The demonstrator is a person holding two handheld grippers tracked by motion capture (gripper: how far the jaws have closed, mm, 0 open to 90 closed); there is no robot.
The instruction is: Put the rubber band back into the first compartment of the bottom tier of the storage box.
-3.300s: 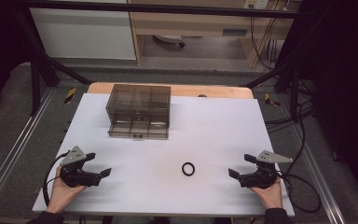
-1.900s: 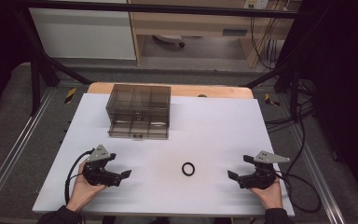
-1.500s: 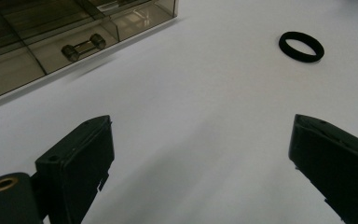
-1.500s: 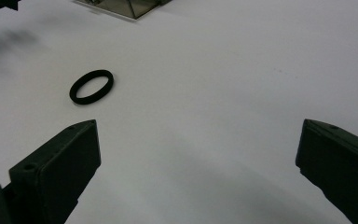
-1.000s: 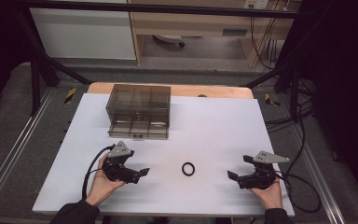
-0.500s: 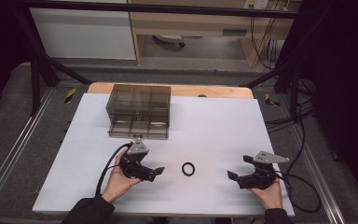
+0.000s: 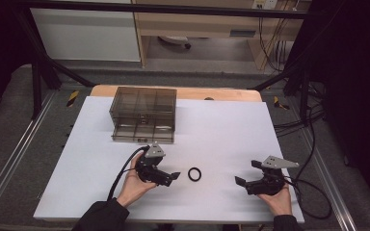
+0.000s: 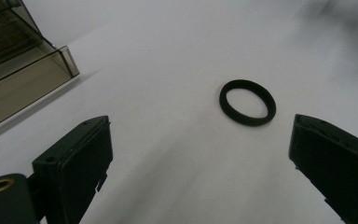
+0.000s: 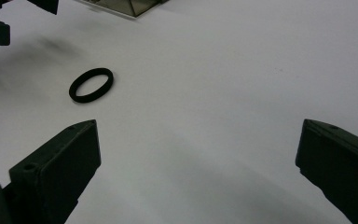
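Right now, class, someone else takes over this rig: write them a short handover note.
Left tool: open, empty, close beside the black ring, jaws pointed at it.
Right tool: open, empty, low at the mat's right front.
Ring lies flat on the white mat, untouched.
Smoky drawer box sits at the back, bottom drawer pulled out.
Done: nothing gripped.
Left, probably: grip the ring.

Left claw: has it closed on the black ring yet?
No. The left claw stands wide open, and the black ring lies flat on the table ahead of it, untouched.
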